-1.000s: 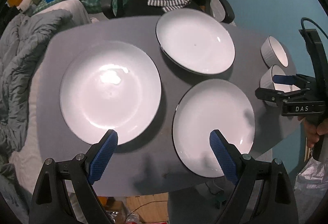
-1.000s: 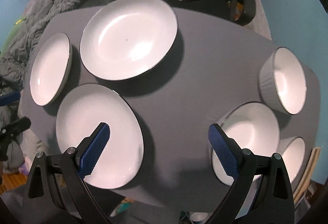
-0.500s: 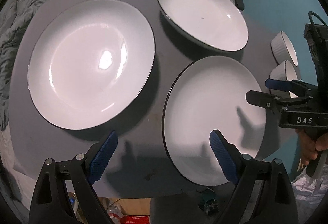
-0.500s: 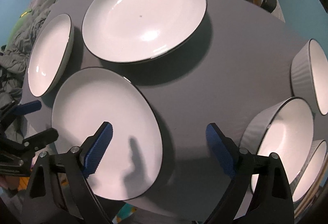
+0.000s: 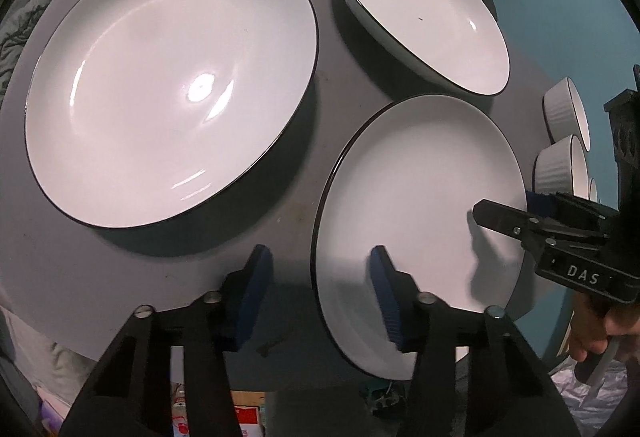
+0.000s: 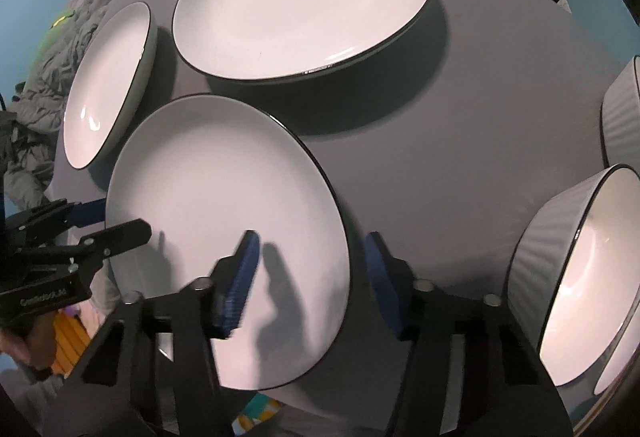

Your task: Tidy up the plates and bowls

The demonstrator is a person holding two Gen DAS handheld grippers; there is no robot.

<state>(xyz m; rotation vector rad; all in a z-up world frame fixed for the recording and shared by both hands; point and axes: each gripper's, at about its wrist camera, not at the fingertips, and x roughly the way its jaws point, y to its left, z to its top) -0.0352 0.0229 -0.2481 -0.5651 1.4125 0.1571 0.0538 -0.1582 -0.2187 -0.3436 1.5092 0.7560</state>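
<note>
Here your left gripper (image 5: pixel 318 289) and right gripper (image 6: pixel 310 279) straddle opposite rims of the near-edge plate (image 5: pixel 420 205), jaws just closing, not yet clamped. Two larger plates (image 5: pixel 168 85) crowd behind; ribbed bowls (image 6: pixel 580 277) stand at the table's (image 6: pixel 460 141) right edge.

Grey desk (image 5: pixel 304 177): three white plates (image 5: pixel 172 85), dark-rimmed, lying apart; white ribbed bowls (image 6: pixel 580 277) along its right edge.

Glossy white glazed plates (image 5: pixel 172 85) with dark rims; ribbed, matt-sided bowls (image 6: pixel 560 277); smooth matt grey table (image 6: pixel 440 165); ridged blue rubbery pads (image 5: pixel 256 289) on black matt plastic fingers; rumpled grey cloth (image 6: pixel 48 77) at far left.
</note>
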